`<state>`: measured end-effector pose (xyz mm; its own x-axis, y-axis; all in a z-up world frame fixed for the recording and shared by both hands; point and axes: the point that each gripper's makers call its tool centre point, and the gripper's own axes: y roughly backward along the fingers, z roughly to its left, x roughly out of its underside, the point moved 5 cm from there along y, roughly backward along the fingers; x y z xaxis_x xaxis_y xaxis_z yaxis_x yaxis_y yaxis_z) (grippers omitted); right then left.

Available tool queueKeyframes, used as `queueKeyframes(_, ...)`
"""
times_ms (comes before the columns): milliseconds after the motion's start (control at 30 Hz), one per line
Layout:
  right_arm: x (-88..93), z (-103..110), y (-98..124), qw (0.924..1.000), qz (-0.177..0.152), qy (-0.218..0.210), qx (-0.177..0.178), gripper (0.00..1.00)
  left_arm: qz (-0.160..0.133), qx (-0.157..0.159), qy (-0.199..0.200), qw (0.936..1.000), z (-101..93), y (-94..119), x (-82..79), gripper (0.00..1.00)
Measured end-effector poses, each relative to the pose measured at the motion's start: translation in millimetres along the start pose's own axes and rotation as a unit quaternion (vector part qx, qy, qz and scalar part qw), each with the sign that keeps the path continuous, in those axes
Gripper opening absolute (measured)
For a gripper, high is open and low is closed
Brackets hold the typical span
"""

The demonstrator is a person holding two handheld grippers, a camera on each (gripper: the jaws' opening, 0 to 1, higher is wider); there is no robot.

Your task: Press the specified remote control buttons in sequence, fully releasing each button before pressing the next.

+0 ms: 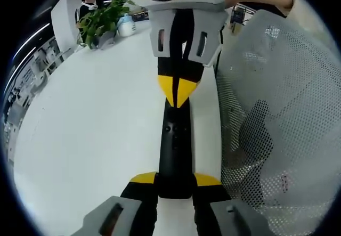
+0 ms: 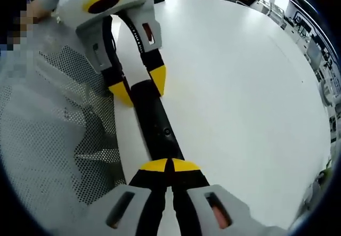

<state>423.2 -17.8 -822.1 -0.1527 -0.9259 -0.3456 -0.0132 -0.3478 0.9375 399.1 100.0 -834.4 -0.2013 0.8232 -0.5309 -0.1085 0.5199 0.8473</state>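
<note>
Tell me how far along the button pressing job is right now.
Done: the left gripper is shut on the black remote control, which lies on the white table. In hand: the right gripper, jaws together, has its yellow tips over the remote's face, at a press. Left: releasing and any later buttons; how many are already pressed cannot be told.

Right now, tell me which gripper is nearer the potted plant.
Right. The right gripper, tips together on the remote control, sits on the end toward the potted plant; the left gripper clamps the remote control's opposite end, farther away.
</note>
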Motion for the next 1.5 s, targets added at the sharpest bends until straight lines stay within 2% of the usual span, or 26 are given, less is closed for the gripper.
queueKeyframes(467, -1.8, -0.3, -0.8, 0.9996, 0.021, 0.021, -0.003, 0.0, -0.002, 0.0, 0.002, 1.0, 0.6, -0.3, 0.0, 0.25)
queueKeyframes(933, 0.5, -1.1, -0.8, 1.0, 0.005, -0.001, 0.0, 0.0, -0.003, 0.0, 0.004, 1.0, 0.8, -0.7, -0.3, 0.25)
queueKeyframes(1200, -1.0, -0.3, -0.4, 0.9999, 0.008, 0.001, 0.006, 0.0, -0.003, -0.001, 0.004, 1.0, 0.7, -0.7, -0.3, 0.25)
queueKeyframes(1400, -8.5, 3.9, -3.5, 1.0, -0.006, 0.002, 0.006, 0.0, -0.002, -0.001, 0.003, 1.0, 0.4, -0.6, -0.2, 0.25)
queueKeyframes(1500, -10.2, 5.1, -5.5, 0.9998, 0.002, 0.018, 0.005, 0.0, -0.002, -0.001, 0.003, 1.0, 0.3, -0.6, -0.1, 0.25)
